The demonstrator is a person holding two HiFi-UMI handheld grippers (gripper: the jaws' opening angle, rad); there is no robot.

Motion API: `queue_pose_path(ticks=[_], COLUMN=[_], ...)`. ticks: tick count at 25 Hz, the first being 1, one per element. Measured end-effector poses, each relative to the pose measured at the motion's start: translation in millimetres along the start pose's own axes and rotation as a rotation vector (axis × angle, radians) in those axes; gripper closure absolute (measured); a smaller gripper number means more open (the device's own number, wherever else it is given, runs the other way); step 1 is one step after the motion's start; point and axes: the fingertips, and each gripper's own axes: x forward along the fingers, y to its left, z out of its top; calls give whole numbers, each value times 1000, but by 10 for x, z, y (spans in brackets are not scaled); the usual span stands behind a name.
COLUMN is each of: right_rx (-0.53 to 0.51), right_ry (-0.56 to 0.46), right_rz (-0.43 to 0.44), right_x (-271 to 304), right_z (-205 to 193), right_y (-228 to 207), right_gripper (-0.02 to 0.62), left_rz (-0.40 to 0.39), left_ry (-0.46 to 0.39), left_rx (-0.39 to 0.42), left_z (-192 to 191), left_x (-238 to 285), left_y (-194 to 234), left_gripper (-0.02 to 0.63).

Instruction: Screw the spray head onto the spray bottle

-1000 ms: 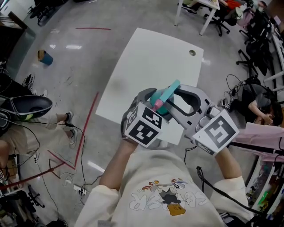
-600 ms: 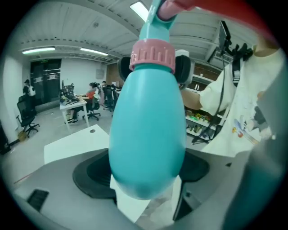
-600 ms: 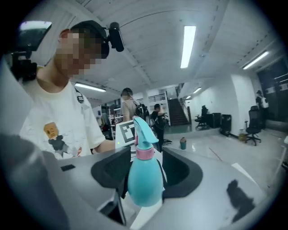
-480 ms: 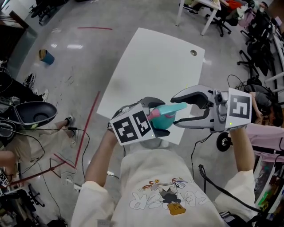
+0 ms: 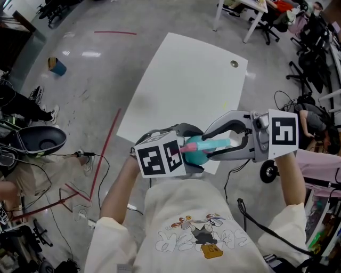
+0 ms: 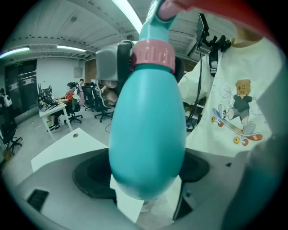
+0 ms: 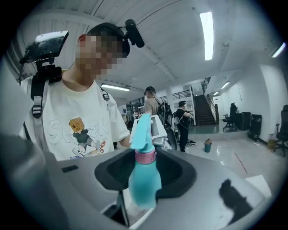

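Note:
A teal spray bottle (image 5: 196,153) with a pink collar (image 5: 187,145) carries its teal spray head (image 5: 218,143), whose long part points right. My left gripper (image 5: 193,150) is shut on the bottle's body, which fills the left gripper view (image 6: 146,134). My right gripper (image 5: 209,145) reaches in from the right, one jaw on either side of the bottle. Its jaws have just been closing round it. The right gripper view shows the bottle (image 7: 145,179) upright between them, collar (image 7: 145,156) and head (image 7: 143,132) on top. Pad contact there is hidden.
Both grippers are held above the near edge of a white table (image 5: 186,80). Office chairs and a desk (image 5: 256,16) stand at the back right, and a person (image 5: 309,125) crouches at the right. A blue cup (image 5: 56,66), cables and red tape lines lie on the floor at the left.
The spray head swung from pointing up and right to pointing right. The left gripper rolled and moved left. The right gripper swung out to the right, levelled, then sank closer to the bottle.

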Motion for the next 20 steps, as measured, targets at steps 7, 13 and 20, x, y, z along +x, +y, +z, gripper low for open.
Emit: queue_pose_path(ticks=[7,13,20], right_rx=[22,62,126], right_ry=[-44,-35,-57], right_rz=[-104,-319,-476], right_x=[-41,-100,-162], right_z=[-11,-33,-85], right_y=[-122,-372,-527], right_gripper=[453,460,462], left_rz=[97,243,366], left_ry=[-40,-23,-62], left_rx=[-73,-176,-297], left_z=[12,-42,-36], left_x=[23,-7,-13], left_y=[155,414,591], left_gripper=[190,190,190])
